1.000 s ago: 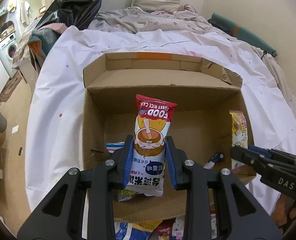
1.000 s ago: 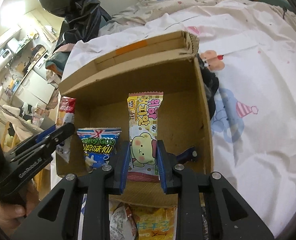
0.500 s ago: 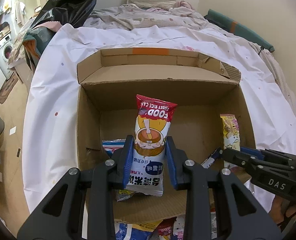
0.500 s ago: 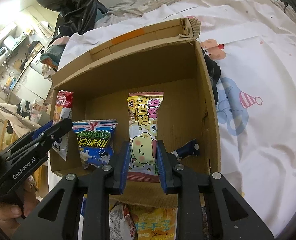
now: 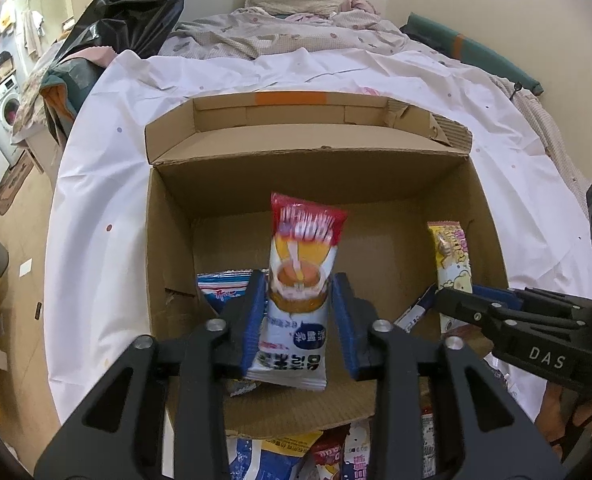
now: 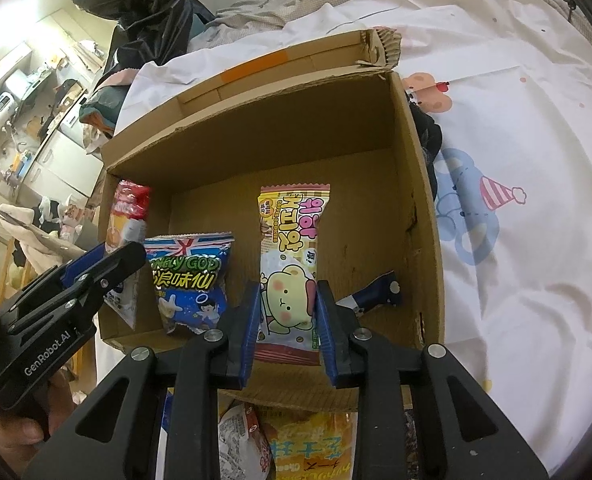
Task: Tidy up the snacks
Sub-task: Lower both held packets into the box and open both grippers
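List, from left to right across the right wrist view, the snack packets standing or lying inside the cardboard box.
Red-topped rice cake packet → blue Lonely God bag → yellow bear cookie packet, between the right gripper's jaws → dark blue packet lying near the box's right wall.

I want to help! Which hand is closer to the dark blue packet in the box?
Right: its tool, jaws just opened with the yellow packet between them, sits beside the dark blue packet.

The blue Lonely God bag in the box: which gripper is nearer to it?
Left. The left gripper is right beside the Lonely God bag, its near finger overlapping the bag's edge. The right gripper stands clear of it, straddling the yellow bear packet.
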The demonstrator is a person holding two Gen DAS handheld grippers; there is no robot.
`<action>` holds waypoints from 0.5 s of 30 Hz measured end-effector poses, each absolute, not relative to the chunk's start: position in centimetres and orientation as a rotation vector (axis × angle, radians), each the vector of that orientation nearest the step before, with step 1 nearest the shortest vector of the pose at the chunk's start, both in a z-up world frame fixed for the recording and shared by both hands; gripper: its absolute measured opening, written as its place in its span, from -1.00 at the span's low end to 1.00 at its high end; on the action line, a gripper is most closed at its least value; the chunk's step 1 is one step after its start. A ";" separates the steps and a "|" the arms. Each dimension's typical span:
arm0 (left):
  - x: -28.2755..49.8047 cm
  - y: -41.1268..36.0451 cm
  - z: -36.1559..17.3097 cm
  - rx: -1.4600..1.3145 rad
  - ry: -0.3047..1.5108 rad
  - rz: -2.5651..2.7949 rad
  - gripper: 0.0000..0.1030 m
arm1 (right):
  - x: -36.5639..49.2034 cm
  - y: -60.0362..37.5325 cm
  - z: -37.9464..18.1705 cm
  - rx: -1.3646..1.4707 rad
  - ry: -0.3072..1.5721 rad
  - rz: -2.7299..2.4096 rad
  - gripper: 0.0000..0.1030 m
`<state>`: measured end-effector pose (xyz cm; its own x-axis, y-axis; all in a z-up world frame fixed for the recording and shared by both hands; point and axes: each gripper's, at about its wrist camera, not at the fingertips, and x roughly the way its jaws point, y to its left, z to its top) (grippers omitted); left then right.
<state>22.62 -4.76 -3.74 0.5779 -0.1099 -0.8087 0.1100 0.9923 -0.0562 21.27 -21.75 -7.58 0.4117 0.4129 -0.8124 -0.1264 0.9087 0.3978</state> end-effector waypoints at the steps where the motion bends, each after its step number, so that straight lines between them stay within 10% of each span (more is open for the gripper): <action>1: 22.6 -4.7 -3.7 0.000 0.949 -0.129 0.10 | 21.3 -21.8 -7.5 0.293 1.097 0.334 -0.11; 4: 22.2 -4.3 -3.3 -0.012 0.928 -0.111 0.71 | 21.2 -22.1 -7.1 0.293 1.066 0.301 0.41; 15: 21.7 -3.6 -2.5 -0.025 0.885 -0.103 0.73 | 21.3 -21.9 -6.8 0.280 1.055 0.306 0.42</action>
<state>21.73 -3.65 -2.46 0.6290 -0.1003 -0.7709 0.0797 0.9947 -0.0644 21.28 -21.93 -6.80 0.4582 0.3773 -0.8048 -0.1124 0.9227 0.3686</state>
